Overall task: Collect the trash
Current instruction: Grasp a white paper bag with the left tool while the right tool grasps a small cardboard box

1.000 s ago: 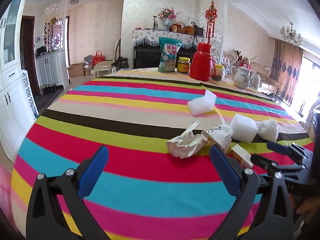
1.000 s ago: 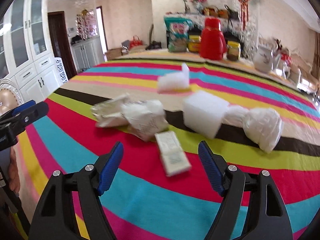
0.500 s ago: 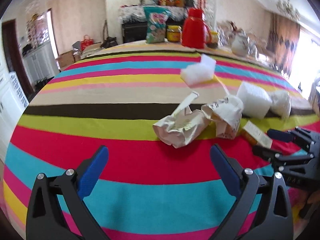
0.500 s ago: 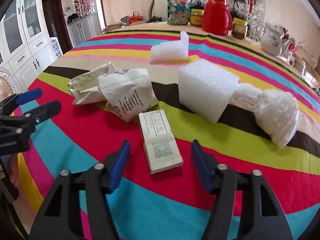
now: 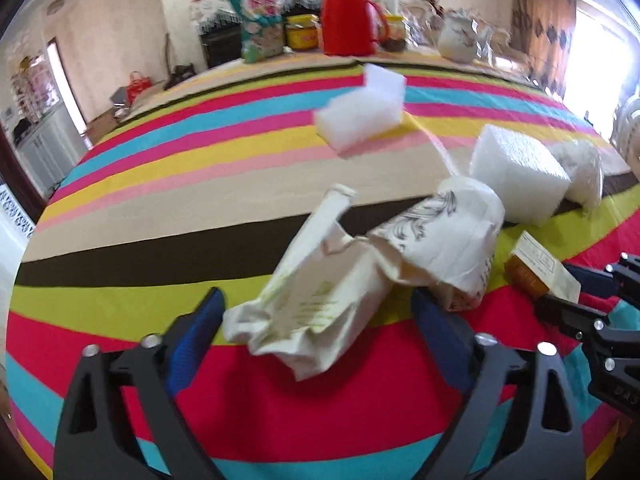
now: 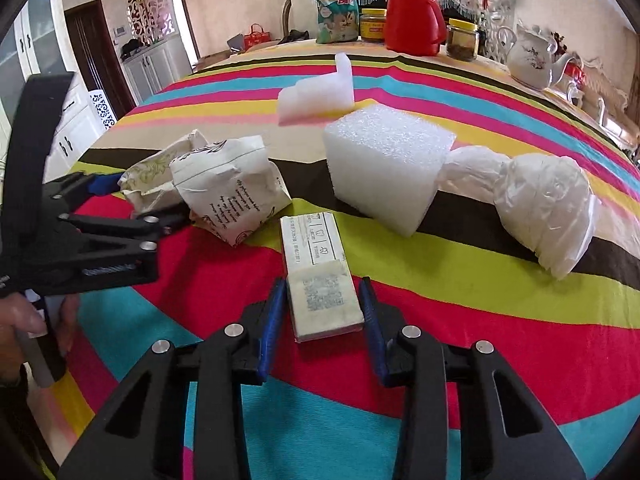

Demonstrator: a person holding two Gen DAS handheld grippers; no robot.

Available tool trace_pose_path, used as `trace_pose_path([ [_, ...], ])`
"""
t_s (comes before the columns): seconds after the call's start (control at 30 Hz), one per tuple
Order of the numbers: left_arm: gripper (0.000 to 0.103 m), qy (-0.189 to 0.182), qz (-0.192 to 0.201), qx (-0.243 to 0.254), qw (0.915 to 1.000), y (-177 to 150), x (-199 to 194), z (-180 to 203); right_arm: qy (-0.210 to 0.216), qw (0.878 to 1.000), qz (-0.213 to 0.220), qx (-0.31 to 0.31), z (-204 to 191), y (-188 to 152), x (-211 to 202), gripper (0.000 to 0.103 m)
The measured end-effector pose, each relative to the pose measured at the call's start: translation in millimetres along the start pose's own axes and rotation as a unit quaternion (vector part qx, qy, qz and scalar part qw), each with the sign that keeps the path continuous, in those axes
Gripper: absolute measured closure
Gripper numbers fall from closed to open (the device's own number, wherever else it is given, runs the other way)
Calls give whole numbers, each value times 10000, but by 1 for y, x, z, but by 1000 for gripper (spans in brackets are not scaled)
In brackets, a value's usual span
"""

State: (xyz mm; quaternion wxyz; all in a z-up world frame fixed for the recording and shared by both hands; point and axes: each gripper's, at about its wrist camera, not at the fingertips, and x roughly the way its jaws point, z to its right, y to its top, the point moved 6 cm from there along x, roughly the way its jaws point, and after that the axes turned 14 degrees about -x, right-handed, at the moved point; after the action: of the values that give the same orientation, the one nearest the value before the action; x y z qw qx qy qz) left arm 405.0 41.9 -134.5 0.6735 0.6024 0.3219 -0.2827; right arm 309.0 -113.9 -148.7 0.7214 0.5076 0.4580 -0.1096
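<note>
Through my left wrist camera, my left hand-held gripper point(image 5: 316, 320) is closing, its jaws apart either side of the crumpled paper bag point(image 5: 316, 300), which lies on the striped worktop point(image 5: 160, 216) with its long axis slanting up to the right. The picture is blurred, so I think the pads are not yet on it. A second printed bag point(image 5: 448, 236) touches it on the right.

Through my right wrist camera, my right hand-held gripper point(image 6: 322, 308) is closing around the small flat box point(image 6: 320, 276), long axis pointing straight away from me; slim gaps show beside each pad. The foam block point(image 6: 384, 168) stands clear beyond, and bare cloth surrounds the box.
</note>
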Motion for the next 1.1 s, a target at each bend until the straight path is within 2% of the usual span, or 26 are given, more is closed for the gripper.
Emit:
trace_pose_path([
  [0.07,39,-57,-60,43,10000,-3,2,4,-22,10000,-1,-12,1,0,0,67],
  [0.1,59,-119,-85,34,9999,-5,0,6,-25,10000,5,-7,1,0,0,67],
  [0.13,65,-193,-125,17,9997,-7,-1,7,-23,10000,12,5,1,0,-1,67],
  [0.3,66,-291,109,-32,9995,-15,-20,4,-33,10000,63,49,3,-1,-3,67],
  [0.43,66,-373,148,-170,9990,-23,-36,-2,-61,9999,131,11,2,0,-6,67],
  [0.6,64,-485,-96,-309,9983,-49,-56,-19,10,9999,110,-19,-2,-1,-6,67],
  [0.67,51,-401,45,-280,9988,-55,-66,-25,27,10000,89,-21,-2,0,-5,67],
  [0.7,33,-365,142,-259,9989,-55,-69,-27,47,10000,81,-7,-3,0,-5,67],
  [0.73,24,-311,288,-241,9988,-53,-73,-28,50,10000,78,2,-3,-1,-5,67],
  [0.93,26,-305,82,-288,9991,-45,-50,-25,90,9999,110,90,0,-1,-6,67],
  [1.03,26,-493,-136,-535,9973,-42,-37,-27,130,9998,102,128,1,-1,-5,67],
  [1.1,26,-480,-102,-613,9969,-35,-36,-29,162,9997,82,149,2,-2,-4,67],
])
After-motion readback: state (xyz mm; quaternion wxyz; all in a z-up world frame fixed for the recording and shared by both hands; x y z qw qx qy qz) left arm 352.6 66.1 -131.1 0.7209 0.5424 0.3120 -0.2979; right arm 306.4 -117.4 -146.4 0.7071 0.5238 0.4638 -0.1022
